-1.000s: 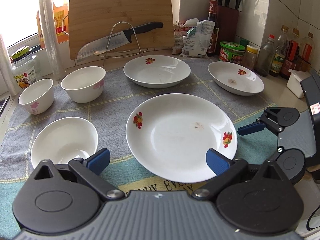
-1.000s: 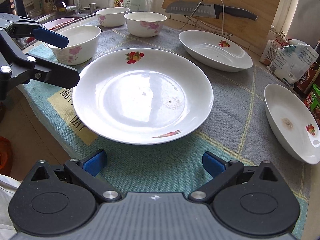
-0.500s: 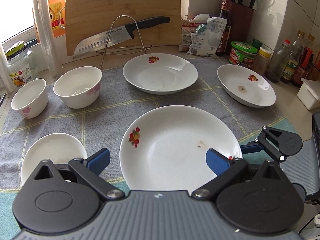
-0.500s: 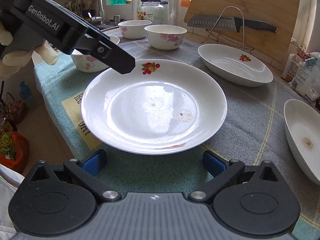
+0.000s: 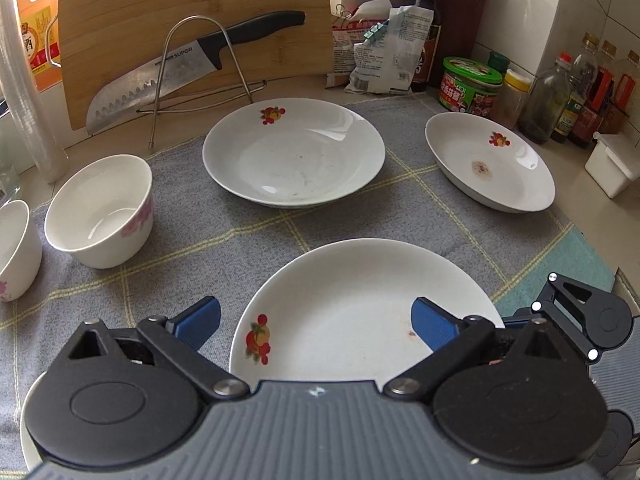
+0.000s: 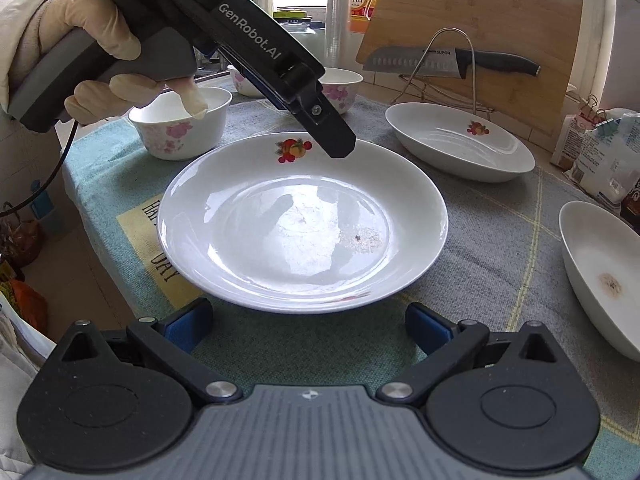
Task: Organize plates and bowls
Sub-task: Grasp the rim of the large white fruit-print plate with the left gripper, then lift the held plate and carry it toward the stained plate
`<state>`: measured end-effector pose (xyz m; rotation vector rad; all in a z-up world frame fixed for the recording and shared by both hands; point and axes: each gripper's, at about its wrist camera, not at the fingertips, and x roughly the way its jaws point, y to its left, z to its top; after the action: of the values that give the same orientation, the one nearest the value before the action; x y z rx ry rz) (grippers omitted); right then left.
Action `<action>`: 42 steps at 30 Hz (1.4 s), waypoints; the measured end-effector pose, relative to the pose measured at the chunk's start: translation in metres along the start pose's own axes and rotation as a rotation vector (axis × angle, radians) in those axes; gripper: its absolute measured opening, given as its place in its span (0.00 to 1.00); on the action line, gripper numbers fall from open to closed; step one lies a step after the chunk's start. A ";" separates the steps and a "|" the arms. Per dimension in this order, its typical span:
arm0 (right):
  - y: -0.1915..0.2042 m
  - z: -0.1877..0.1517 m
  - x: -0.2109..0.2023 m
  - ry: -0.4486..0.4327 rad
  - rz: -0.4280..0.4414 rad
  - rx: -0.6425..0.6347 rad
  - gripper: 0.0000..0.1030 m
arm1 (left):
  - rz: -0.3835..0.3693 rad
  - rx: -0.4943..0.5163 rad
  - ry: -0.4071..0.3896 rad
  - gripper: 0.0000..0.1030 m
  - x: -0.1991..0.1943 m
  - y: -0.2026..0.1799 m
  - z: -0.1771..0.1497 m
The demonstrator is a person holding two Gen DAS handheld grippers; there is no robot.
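Here the large plate (image 6: 300, 224) lies flat on the cloth (image 6: 492, 248) at the near edge of the desk (image 5: 280, 84), with the left gripper (image 5: 316, 322) above its rim and the right gripper (image 6: 308, 326) just short of it, the fingers of both set wide apart and holding nothing. Two further plates (image 5: 294, 152) (image 5: 490, 162) rest behind it, well apart. Three bowls (image 6: 182, 122) stand to the left; whether the left gripper touches the plate is unclear.

The left gripper (image 5: 316, 322), jaws spread wide, hovers over the near plate (image 5: 352, 312).
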<state>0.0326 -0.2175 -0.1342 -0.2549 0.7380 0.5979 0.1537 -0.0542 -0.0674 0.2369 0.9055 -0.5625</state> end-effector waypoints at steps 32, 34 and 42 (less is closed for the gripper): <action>0.007 0.006 0.006 -0.003 -0.052 0.011 1.00 | -0.164 0.122 0.255 0.69 0.048 0.022 0.008; 0.008 0.007 0.006 0.000 -0.051 0.010 1.00 | -0.167 0.125 0.258 0.69 0.048 0.022 0.009; 0.011 0.012 0.007 0.005 -0.040 -0.002 1.00 | -0.177 0.145 0.270 0.68 0.048 0.022 0.010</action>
<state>0.0369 -0.2004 -0.1306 -0.2723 0.7356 0.5601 0.1959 -0.0574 -0.1006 0.3726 1.1560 -0.7737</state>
